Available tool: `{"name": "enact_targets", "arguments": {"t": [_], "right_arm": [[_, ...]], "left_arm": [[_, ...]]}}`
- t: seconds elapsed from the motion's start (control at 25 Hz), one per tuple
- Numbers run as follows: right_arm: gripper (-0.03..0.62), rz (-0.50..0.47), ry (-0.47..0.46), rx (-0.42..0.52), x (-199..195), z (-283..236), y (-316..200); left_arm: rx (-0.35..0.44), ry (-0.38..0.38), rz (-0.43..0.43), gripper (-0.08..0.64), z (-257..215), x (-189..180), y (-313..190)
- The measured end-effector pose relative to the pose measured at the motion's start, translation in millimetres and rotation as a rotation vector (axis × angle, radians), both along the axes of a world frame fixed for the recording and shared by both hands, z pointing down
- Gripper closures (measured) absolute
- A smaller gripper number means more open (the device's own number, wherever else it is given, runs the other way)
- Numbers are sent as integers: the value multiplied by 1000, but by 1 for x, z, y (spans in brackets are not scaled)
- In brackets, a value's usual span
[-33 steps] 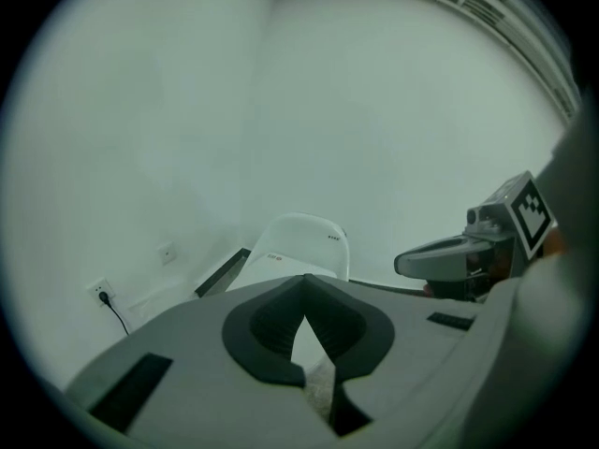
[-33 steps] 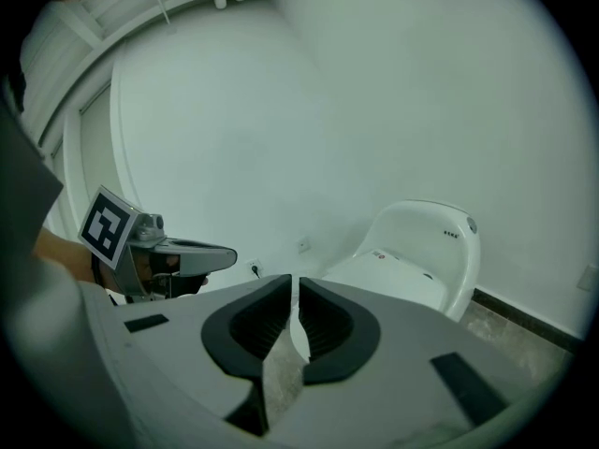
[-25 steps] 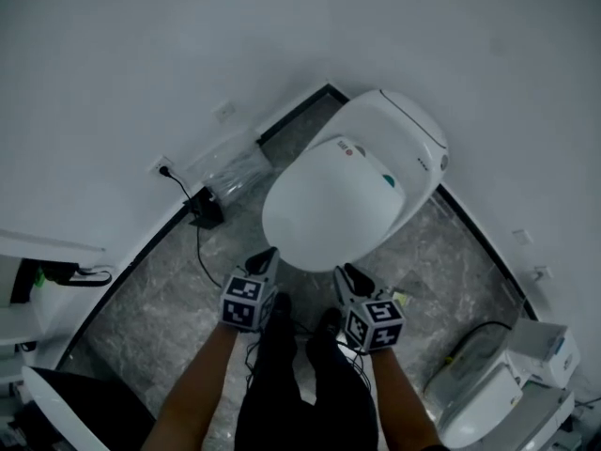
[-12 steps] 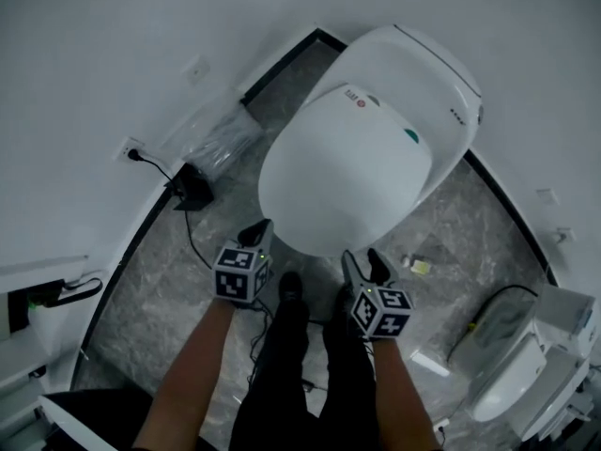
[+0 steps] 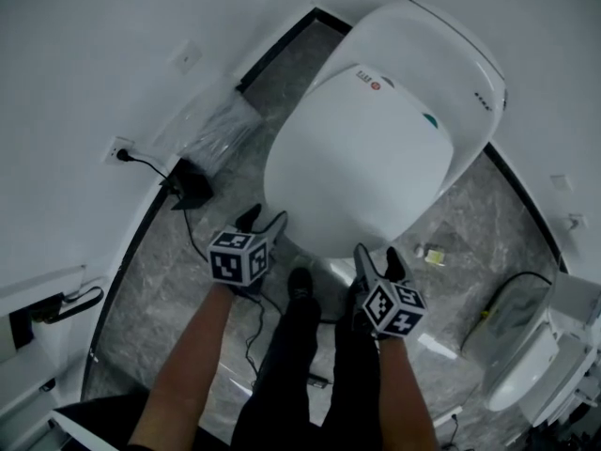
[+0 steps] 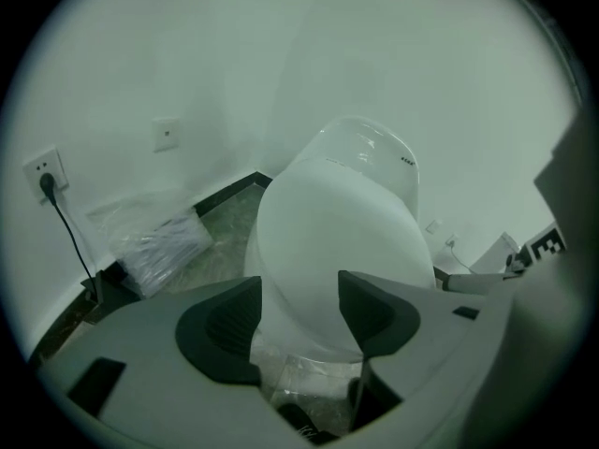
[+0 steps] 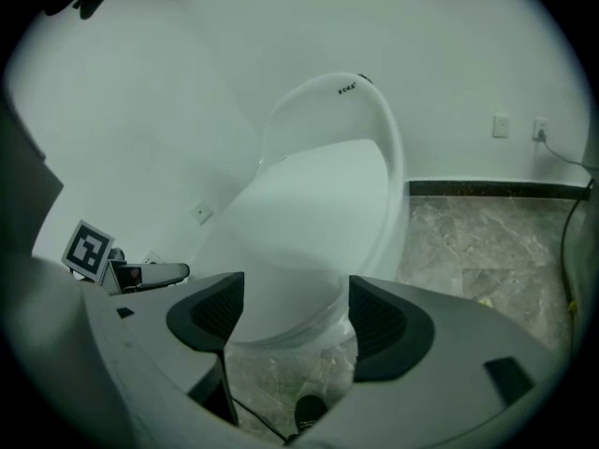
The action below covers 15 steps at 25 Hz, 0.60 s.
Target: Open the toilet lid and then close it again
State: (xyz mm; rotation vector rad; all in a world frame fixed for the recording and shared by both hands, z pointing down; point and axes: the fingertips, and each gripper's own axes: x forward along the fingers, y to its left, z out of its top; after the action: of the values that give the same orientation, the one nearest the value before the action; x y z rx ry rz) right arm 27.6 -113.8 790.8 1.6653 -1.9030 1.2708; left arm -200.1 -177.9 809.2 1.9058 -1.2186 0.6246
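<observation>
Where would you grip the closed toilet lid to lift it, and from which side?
Probably the front lip of the toilet lid, approached from the front. It lies shut, its far end meets the rear housing, and its rounded near edge juts free.

The white toilet lid (image 5: pixel 362 172) is shut, lying flat over the bowl. It is smooth and oval, with a small red mark and a teal mark near its hinge end. The toilet (image 5: pixel 451 45) stands on a grey marbled floor (image 5: pixel 160 280) against a white wall (image 5: pixel 94 45).

Left tongs (image 5: pixel 264 220) and right tongs (image 5: pixel 377 259) are opening, nothing between jaws, and sinking toward lower frame, away from toilet lid (image 5: pixel 362 167).
</observation>
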Motion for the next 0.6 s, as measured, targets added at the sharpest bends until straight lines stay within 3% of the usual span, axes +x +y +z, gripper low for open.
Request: {"name": "enact_targets", "arguments": {"t": [0.28, 0.6], "right_arm": [[247, 105, -105, -55, -7, 12, -1], [247, 156, -145, -51, -8, 7, -2]], "left_arm": [[-60, 80, 59, 279, 9, 12, -4], [-63, 81, 52, 279, 6, 12, -5]]}}
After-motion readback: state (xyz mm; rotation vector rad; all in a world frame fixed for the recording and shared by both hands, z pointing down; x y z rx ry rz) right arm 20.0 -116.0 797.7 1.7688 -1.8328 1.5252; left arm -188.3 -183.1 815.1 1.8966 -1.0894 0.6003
